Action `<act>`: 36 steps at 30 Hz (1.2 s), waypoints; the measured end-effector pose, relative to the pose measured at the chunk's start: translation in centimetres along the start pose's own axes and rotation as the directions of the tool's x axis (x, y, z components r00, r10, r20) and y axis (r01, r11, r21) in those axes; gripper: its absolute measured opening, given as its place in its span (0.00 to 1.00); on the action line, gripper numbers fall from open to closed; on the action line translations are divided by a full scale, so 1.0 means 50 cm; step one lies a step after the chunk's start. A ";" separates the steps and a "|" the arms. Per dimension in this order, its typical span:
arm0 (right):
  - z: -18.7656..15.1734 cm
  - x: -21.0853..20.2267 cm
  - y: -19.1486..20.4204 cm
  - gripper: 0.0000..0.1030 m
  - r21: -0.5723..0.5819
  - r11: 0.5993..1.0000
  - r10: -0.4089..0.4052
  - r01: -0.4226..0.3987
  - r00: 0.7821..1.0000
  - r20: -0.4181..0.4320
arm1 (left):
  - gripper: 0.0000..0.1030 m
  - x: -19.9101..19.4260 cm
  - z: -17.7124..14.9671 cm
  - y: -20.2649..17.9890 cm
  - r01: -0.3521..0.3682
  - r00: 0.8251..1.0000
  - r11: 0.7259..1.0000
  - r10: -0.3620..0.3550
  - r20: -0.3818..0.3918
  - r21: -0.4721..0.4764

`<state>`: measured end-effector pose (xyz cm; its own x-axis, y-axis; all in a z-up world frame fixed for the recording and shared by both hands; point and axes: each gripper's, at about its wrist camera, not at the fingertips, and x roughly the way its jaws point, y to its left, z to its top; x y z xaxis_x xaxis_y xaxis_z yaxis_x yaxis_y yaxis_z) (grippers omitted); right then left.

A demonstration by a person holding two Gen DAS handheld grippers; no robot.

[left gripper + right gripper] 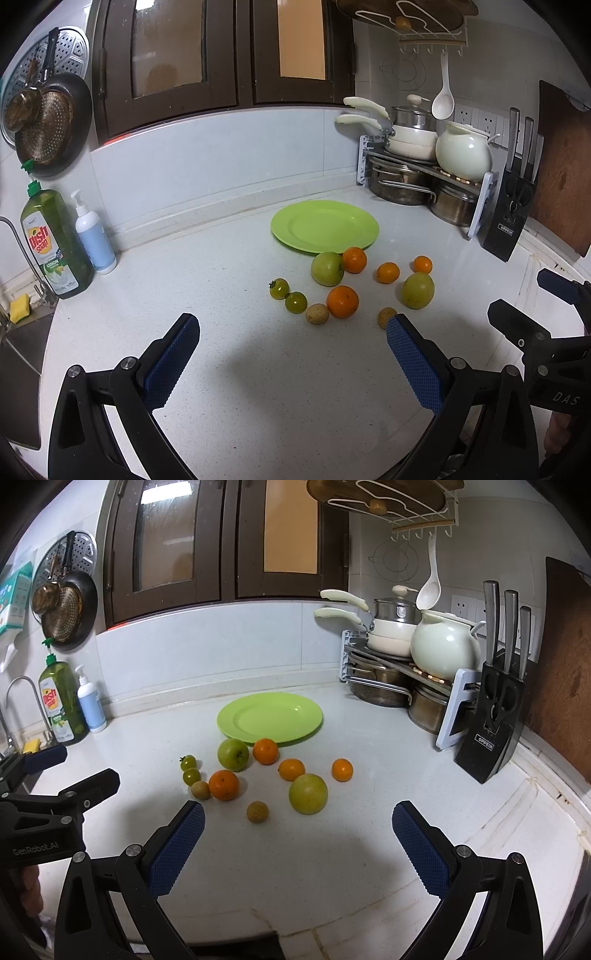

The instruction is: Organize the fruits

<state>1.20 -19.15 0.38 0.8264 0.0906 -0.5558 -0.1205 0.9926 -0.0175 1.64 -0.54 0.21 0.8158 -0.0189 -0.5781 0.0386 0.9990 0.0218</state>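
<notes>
Fruits scattered loose on white speckled countertop (pixel 332 849) — oranges (pixel 224 785), green apples (pixel 308 794), small green tomatoes (pixel 191 776) — just in front of round lime-green plate (pixel 269 720). Left gripper (pixel 293 339) and right gripper (pixel 298 821) both spread wide, holding nothing, hovering short of fruit.

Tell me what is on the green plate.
Nothing lies on the green plate; its whole face shows bare. The fruits sit on the counter in front of it. What is under it is hidden.

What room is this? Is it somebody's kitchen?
Yes, it looks like a home kitchen. There are pots stacked on a rack in the corner, a knife block beside them, and a dish soap bottle next to a sink tap by the counter.
</notes>
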 end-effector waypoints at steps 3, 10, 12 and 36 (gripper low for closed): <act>0.000 0.001 0.000 0.99 0.001 1.000 0.000 0.000 1.000 0.000 | 1.00 0.001 0.000 0.000 0.000 1.000 1.000 0.000 0.000 0.000; 0.001 0.005 0.001 0.99 0.001 1.000 -0.003 0.003 1.000 -0.003 | 1.00 0.004 0.001 0.000 0.007 1.000 1.000 -0.007 -0.002 0.004; 0.000 0.004 0.002 0.99 0.001 1.000 -0.002 0.002 1.000 -0.002 | 1.00 0.008 0.002 0.000 0.010 1.000 1.000 -0.010 -0.004 0.005; 0.018 0.135 0.052 0.79 0.016 0.996 0.087 -0.085 0.985 -0.151 | 0.70 0.142 0.031 0.032 0.193 0.979 0.967 -0.179 -0.093 0.167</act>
<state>6.95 -15.88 -2.66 0.7201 0.1631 -0.6744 -0.1820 0.9823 0.0432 8.39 0.88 -2.62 0.7382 -0.1940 -0.6460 0.2914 0.9555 0.0460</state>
